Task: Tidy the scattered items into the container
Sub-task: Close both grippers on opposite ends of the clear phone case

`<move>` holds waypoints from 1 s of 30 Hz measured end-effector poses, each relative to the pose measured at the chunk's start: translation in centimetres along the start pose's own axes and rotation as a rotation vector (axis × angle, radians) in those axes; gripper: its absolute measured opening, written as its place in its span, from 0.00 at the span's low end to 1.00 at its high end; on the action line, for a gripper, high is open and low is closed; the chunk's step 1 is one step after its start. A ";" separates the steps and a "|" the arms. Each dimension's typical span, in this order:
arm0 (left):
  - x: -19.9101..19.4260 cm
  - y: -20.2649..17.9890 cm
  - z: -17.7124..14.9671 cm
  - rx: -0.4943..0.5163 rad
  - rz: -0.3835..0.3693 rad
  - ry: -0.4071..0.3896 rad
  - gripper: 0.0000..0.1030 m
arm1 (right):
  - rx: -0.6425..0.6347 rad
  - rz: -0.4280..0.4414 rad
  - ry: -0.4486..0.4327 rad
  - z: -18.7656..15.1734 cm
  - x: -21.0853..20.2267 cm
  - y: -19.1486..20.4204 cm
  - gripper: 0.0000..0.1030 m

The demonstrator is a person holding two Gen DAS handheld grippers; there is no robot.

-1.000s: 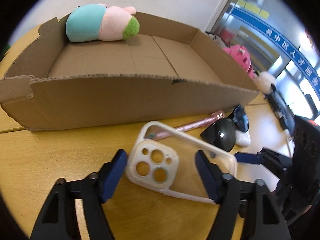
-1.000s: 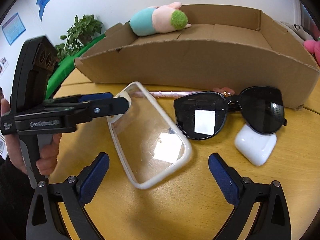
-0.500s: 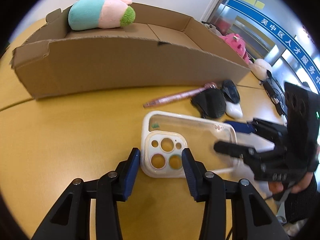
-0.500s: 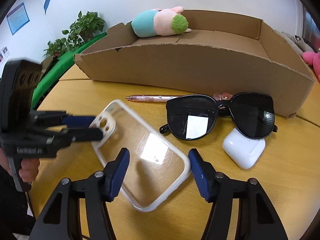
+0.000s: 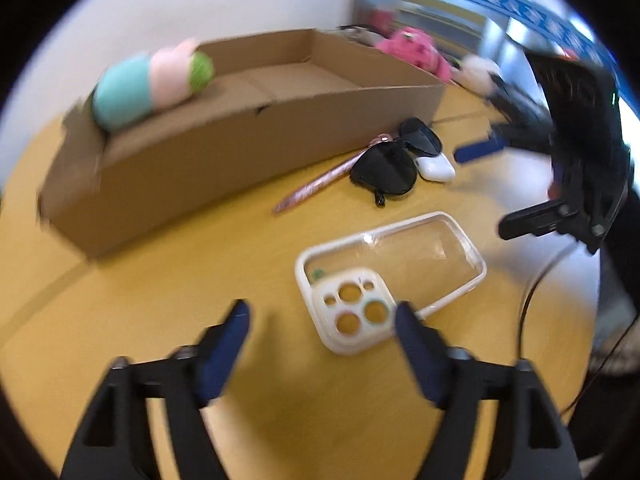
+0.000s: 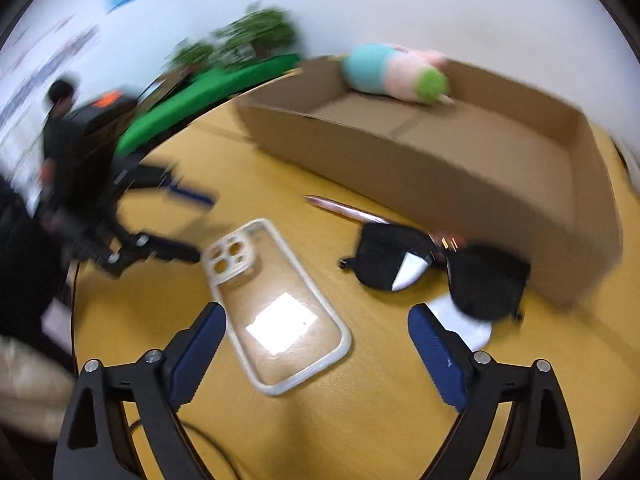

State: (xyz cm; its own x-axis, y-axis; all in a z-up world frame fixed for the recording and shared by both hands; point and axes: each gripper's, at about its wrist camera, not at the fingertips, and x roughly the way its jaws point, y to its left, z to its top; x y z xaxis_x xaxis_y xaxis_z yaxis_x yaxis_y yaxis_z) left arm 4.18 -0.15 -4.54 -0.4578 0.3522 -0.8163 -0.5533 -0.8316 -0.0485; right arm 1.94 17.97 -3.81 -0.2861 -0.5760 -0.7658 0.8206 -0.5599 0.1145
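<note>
Both grippers, left [image 5: 322, 320] and right [image 6: 316, 320], opening, clamped on nothing, above the clear phone case [image 6: 276, 304]. Blue wall sign [image 5: 520, 16] beyond the cardboard box [image 5: 224, 148]: writing too blurred to read.

My left gripper [image 5: 322, 316] hangs over the yellow table [image 5: 140, 320], its 2 blue-padded jaws opening, with nothing pressed between them. The clear phone case [image 5: 390, 276] lies flat on the table; its camera-hole end sits between my pads, nearer the right one. Beyond the case lie the black sunglasses [image 5: 394, 164], and a pink pen [image 5: 320, 182] angles away from their left side. A white earbud case [image 5: 436, 166] touches the sunglasses on their right. Behind them stands the cardboard box [image 5: 224, 148], with a plush toy [image 5: 150, 82] at its far left end. Right of the sunglasses, my right gripper [image 5: 500, 188] is blurred, jaws apart.
</note>
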 end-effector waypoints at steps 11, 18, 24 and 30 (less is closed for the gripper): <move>4.2 -1.1 2.4 0.338 -0.191 0.116 0.77 | -0.216 0.077 0.220 -0.7 5.2 1.8 0.87; 4.3 -3.2 1.5 0.549 -0.199 0.167 0.78 | -0.352 0.144 0.260 -1.2 4.5 2.0 0.82; 5.4 -3.3 2.0 0.571 -0.242 0.199 0.80 | -0.464 0.174 0.292 -1.7 3.9 2.3 0.81; 5.9 -4.6 2.5 0.626 -0.294 0.209 0.78 | -0.532 0.211 0.326 -2.1 3.3 2.5 0.81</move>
State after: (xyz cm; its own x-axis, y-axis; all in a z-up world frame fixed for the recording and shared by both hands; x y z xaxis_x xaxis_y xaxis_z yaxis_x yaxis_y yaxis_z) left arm 2.33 6.85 -7.69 -0.1205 0.3818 -0.9164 -0.9566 -0.2914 0.0044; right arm 4.14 15.93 -7.35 0.0030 -0.3846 -0.9231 0.9992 -0.0357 0.0181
